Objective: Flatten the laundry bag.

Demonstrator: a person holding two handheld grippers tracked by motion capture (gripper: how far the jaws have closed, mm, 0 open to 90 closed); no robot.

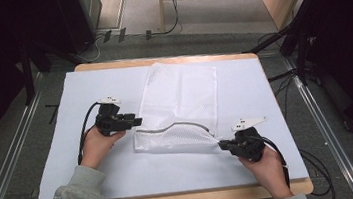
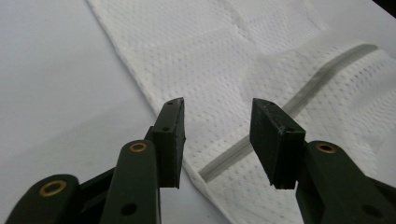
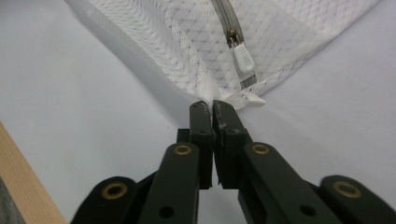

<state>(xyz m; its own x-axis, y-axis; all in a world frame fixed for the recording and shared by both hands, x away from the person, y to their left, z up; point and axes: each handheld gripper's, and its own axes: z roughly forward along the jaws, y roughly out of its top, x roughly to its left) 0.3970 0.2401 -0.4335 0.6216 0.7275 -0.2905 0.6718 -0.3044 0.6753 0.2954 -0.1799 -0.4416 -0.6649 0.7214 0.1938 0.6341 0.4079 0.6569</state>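
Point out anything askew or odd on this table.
The white mesh zip bag lies slightly skewed, its zipper bowed rather than straight, and its near corner is pulled taut where the right tool pinches it. Nothing looks damaged.

The mesh bag (image 3: 196, 42) runs off the right gripper view's top edge, its pinched corner hidden between the jaws.

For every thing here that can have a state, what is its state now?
Mesh bag: flat on the table, one corner pinched and lifted a little.
Zipper: looks closed; its pull sits at the pinched corner.
Left hand-held gripper: open, jaws over the bag's edge by the zipper's end.
Right hand-held gripper: shut on the bag's corner.
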